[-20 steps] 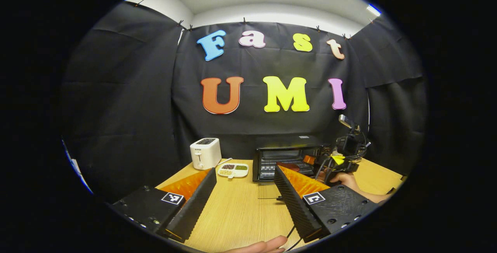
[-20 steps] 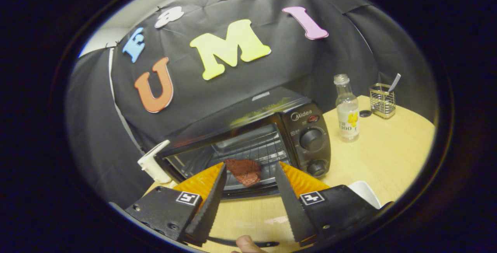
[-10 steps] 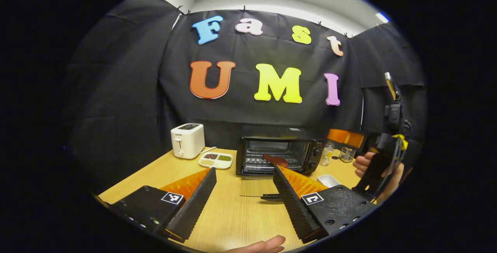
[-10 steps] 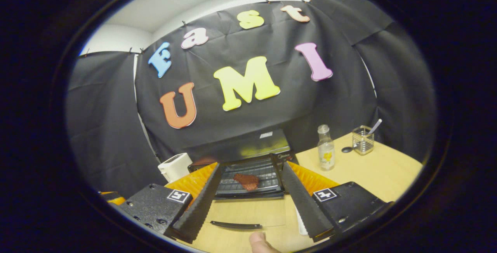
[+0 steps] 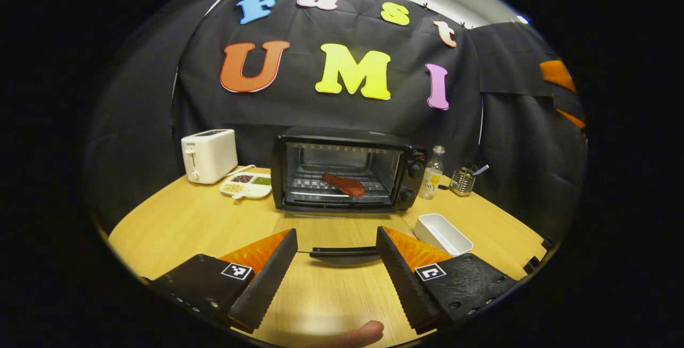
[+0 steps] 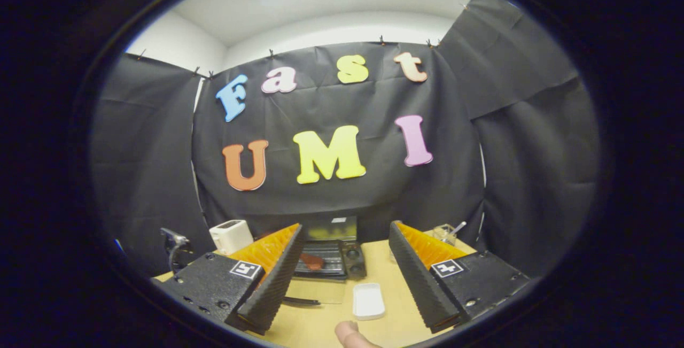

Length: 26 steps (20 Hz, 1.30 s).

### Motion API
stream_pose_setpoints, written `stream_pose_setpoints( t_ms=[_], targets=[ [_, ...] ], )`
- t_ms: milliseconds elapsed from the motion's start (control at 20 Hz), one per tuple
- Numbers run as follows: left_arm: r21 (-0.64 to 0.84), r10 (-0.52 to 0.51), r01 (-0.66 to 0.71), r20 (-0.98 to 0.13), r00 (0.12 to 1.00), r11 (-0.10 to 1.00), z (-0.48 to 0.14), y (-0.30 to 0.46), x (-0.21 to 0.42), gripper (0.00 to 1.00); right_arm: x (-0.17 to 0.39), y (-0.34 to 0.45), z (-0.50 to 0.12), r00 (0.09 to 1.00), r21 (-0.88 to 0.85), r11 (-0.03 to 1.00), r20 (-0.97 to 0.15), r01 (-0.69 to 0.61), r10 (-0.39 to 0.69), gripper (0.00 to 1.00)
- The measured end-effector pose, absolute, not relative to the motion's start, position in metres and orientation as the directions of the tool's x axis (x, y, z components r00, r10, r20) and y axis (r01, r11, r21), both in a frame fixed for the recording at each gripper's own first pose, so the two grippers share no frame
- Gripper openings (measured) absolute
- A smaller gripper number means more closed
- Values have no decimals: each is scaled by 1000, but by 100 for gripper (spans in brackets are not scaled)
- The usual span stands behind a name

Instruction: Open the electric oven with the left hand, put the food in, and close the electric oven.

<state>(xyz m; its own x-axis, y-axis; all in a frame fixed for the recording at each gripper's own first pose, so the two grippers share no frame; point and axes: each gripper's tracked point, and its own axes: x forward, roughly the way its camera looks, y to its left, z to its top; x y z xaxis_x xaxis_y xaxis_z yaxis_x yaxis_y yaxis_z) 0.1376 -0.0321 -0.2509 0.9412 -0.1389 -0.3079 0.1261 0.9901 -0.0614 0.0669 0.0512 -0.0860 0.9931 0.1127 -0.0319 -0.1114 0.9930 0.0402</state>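
Facing the electric oven (image 5: 347, 176) from the near edge of the surface (image 5: 176, 219), I see its glass door (image 5: 342, 241) folded flat toward me, the dark handle (image 5: 344, 252) lying between my left jaws. The food, a reddish-brown slab of meat (image 5: 344, 184), sits on the rack inside, so by my judgement only the closing is left.

What could go wrong: the door is clear glass and hard to read against the wood, so I could come in too low and jam the left gripper (image 5: 336, 262) against the surface instead of getting under the handle. Lifting too fast could slam the door and jolt the meat on the rack, or nudge the whole oven back toward the bottle (image 5: 432, 172) beside its knobs. The white dish (image 5: 442, 233) lies just right of the door and could be clipped by a wide swing.

My left jaws stand wide open, holding nothing; whether they touch the handle I cannot tell. The right gripper (image 6: 344, 268) is held high and well back, its jaws also wide apart and empty.
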Motion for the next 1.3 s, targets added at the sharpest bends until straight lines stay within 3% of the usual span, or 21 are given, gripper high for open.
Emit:
stream_pose_setpoints(
  t_ms=[300, 350, 600, 650, 700, 750, 850, 1300],
  targets=[
    [-50, -161, 154, -420, 893, 987, -314, -67, 152, 95, 30, 25, -71, 995, 9, 996, 22, -93, 93, 95],
    [-47, -158, 153, -429, 889, 987, -319, -68, 153, 95, 27, 22, -69, 996, 3, 997, 30, -82, 82, 100],
    [-20, -128, 135, -477, 869, 991, -335, -66, 159, 95, 18, 20, -69, 994, 22, 994, 39, -105, 104, 96],
    [-4, -120, 135, -496, 860, 991, -341, -64, 160, 83, 17, 20, -70, 993, 15, 993, 34, -117, 117, 96],
    [14, -110, 136, -505, 856, 991, -344, -61, 160, 95, 15, 17, -70, 993, 10, 993, 35, -114, 113, 96],
    [21, -104, 133, -505, 857, 991, -343, -60, 164, 93, 15, 13, -67, 993, 7, 994, 45, -106, 106, 100],
    [26, -97, 128, -507, 857, 991, -344, -60, 165, 93, 11, 8, -64, 994, -1, 996, 58, -94, 94, 96],
    [-15, -99, 107, -526, 845, 994, -332, -61, 169, 93, -2, -3, -53, 993, 15, 997, 93, -78, 76, 96]
  ],
)
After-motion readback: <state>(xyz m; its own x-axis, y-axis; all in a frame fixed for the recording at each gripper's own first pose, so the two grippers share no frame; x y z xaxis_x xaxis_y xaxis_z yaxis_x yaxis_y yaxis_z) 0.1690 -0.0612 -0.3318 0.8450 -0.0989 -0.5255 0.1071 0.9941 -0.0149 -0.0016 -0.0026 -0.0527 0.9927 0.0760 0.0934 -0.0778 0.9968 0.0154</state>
